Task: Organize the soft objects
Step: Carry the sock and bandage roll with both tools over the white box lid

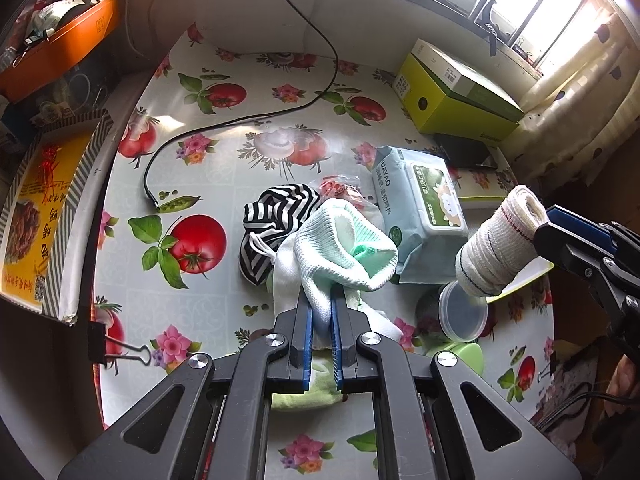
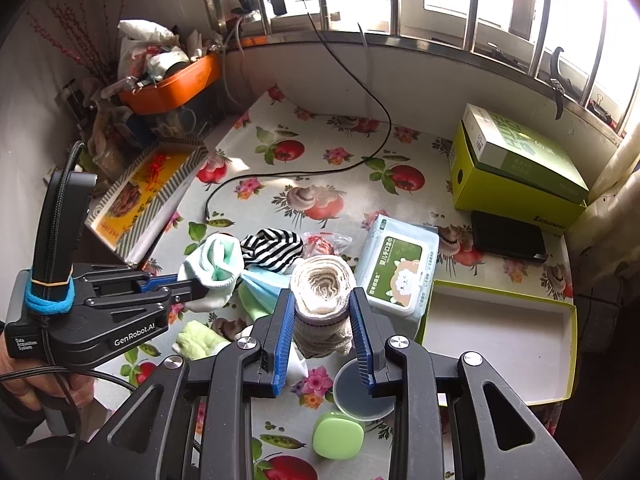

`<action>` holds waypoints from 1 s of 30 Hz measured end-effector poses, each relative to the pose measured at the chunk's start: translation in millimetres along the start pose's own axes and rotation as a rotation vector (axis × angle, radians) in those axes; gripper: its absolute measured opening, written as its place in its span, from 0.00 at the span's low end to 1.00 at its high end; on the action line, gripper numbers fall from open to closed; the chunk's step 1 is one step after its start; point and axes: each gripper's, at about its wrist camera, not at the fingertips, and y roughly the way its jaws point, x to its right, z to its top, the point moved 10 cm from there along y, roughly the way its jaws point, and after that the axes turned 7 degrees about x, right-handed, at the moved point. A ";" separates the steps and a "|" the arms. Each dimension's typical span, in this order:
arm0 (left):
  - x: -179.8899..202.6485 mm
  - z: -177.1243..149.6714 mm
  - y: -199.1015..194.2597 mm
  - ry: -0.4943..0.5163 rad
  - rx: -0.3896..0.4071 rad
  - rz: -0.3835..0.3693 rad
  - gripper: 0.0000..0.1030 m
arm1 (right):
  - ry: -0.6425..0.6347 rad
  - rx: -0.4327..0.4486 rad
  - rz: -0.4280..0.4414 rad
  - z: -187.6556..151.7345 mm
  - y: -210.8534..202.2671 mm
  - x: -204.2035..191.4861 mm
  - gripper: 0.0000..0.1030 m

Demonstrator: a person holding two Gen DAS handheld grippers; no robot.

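Observation:
My left gripper (image 1: 322,304) is shut on a white and mint sock (image 1: 340,248) and holds it above the table; it also shows in the right wrist view (image 2: 212,268). My right gripper (image 2: 322,300) is shut on a rolled cream towel (image 2: 322,292), lifted off the table; the roll shows at the right of the left wrist view (image 1: 496,248). A black-and-white striped cloth (image 1: 276,216) lies under the sock, beside a light blue cloth (image 2: 260,284) and a green cloth (image 2: 196,340).
A wet-wipes pack (image 2: 396,272) lies mid-table. An empty shallow white box with green rim (image 2: 500,332) sits at right. Green boxes (image 2: 516,168), a black device (image 2: 508,236), a round lid (image 2: 360,396), a green case (image 2: 338,436), a black cable (image 1: 240,120).

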 end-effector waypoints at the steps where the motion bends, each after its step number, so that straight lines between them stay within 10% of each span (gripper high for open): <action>1: 2.3 0.4 0.6 0.004 -0.001 -0.002 0.08 | 0.005 0.002 -0.003 -0.2 -1.2 2.5 0.26; 30: 119.8 36.2 33.9 0.219 -0.036 -0.107 0.08 | 0.203 0.013 -0.131 -31.9 -26.0 115.5 0.26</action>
